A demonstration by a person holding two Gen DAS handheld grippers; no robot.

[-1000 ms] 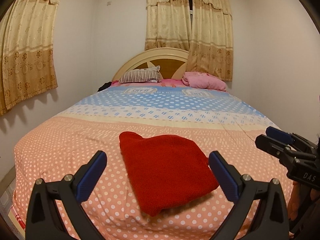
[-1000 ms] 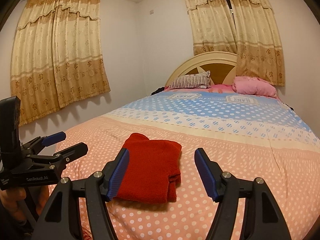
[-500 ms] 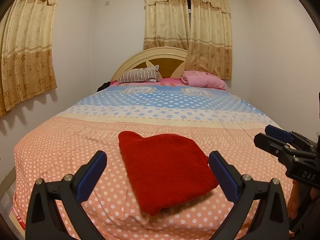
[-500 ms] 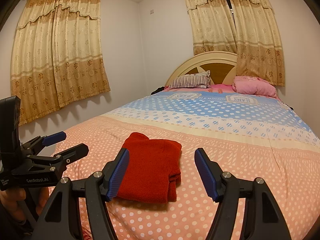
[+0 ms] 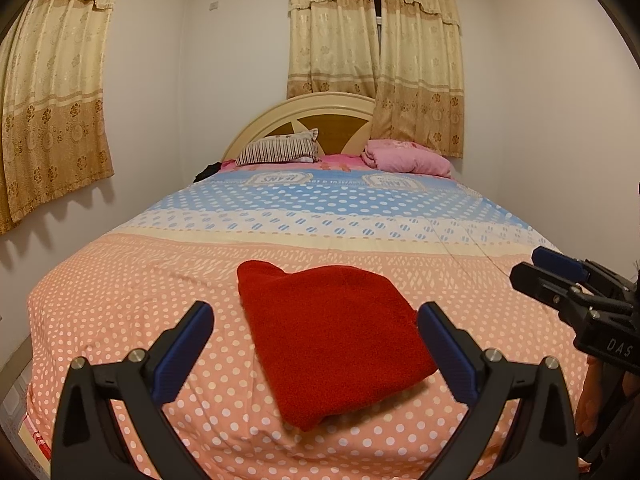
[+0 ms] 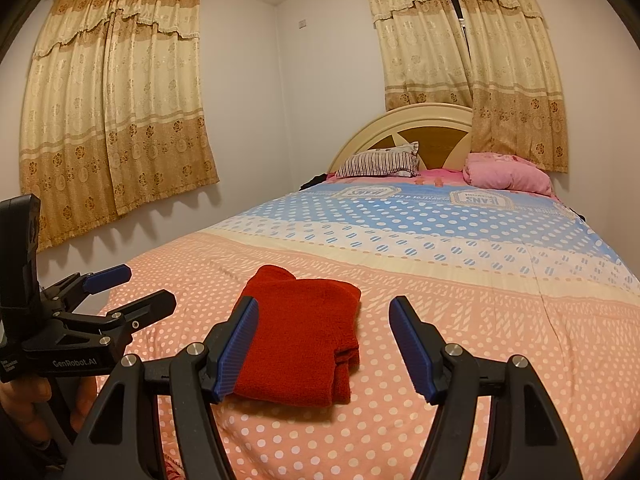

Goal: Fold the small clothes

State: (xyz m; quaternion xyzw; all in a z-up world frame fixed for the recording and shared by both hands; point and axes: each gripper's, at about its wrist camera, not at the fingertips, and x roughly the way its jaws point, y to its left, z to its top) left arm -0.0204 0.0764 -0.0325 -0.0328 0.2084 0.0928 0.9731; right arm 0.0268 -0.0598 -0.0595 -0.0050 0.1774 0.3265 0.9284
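Left gripper (image 6: 116, 292) body reads "GenRobot.AI"; jaws wide, empty. Right gripper (image 6: 324, 344) wide, empty, folded red garment (image 6: 304, 336) at its 11 o'clock on the bedspread (image 6: 460, 280).

Bare bedspread (image 5: 160, 280) around red garment (image 5: 332, 340)

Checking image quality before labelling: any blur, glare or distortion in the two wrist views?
Left wrist view: sharp, warm indoor light, no glare; strong fisheye bend in the curtains and walls, dark vignette at the corners; soft shadow under the red garment. Right wrist view: same barrel distortion and dark corners; the folded garment edges are crisp; curtain hems cast scalloped shadows on the wall.
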